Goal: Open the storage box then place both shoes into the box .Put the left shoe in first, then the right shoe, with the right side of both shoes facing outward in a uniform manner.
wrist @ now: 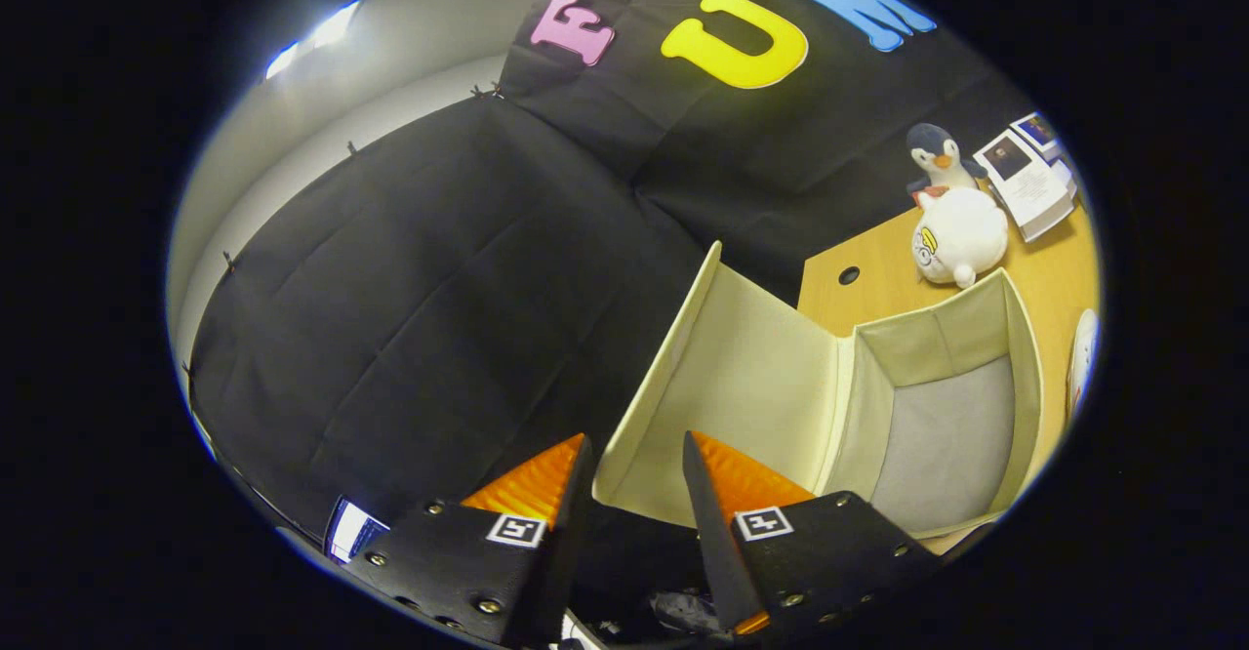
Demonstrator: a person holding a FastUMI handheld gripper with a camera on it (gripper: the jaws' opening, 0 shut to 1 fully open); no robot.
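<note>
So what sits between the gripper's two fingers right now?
In the gripper view, the raised lid of the open storage box has its free edge in the gap of the gripper; its fingers stand apart, pressing nothing.

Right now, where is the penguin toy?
The penguin stands on the table beyond the open box, behind a white plush and beside some booklets.

- We see the storage box (pixel 883 386) as matt cream cloth, its lid (pixel 727 377) open.
- Our gripper (pixel 634 479) fingers, apart on the lid's edge, carry ribbed pads.
- The table (pixel 1059 274) looks like smooth wood.
- The penguin toy (pixel 939 157) and white toy (pixel 961 235) are plush.
- The booklets (pixel 1029 182) are paper.
</note>
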